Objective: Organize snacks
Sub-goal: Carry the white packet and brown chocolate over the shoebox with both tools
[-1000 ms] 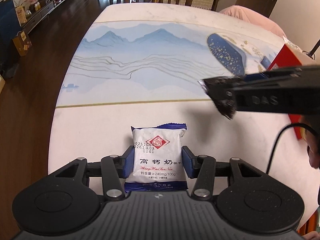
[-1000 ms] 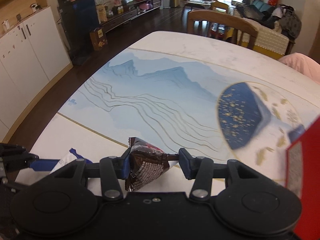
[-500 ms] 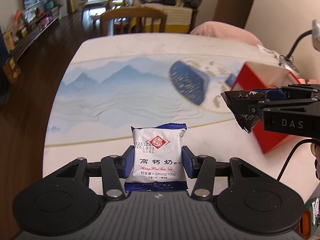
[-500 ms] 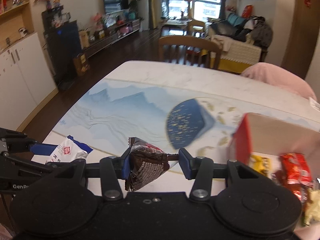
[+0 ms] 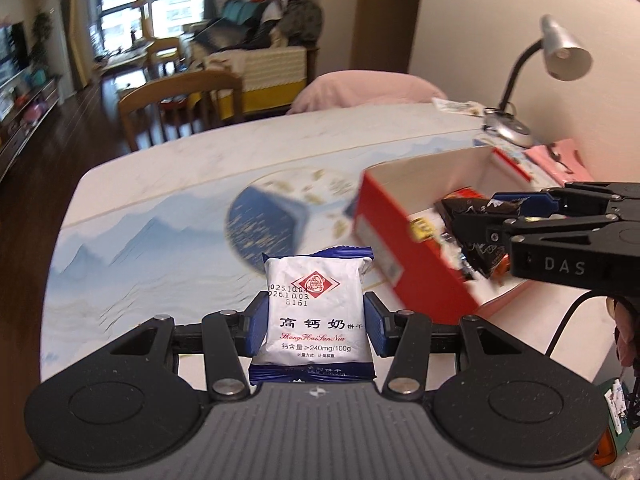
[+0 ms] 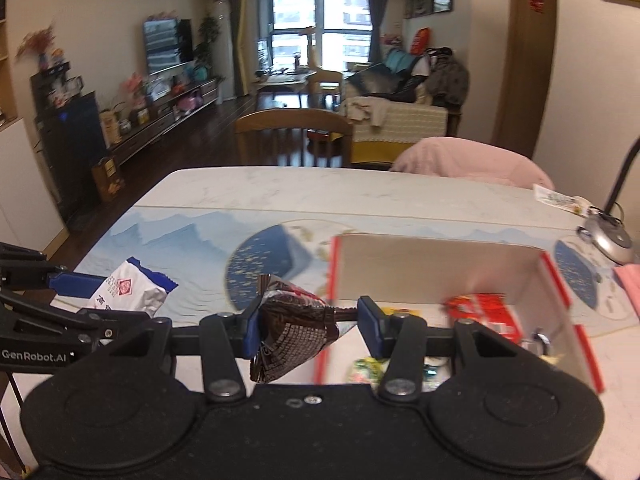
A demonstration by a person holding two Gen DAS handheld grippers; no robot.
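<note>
— Two grips? 
— Left gripper clamped on white-and-blue biscuit packet, printed "ShangHaiSanNiu", "240mg/100g". Right gripper, marked "DAS", pinching crinkled dark brown foil packet. 
— Where? 
— Near open red cardboard box, above table.

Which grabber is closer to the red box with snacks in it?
Right. The right gripper, shut on a dark packet, is over the red box. The left gripper, shut on a white biscuit packet, is off to the box's side.

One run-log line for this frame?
left gripper: holds white-blue biscuit packet | right gripper: holds dark brown wrapper | red cardboard box: open
</note>
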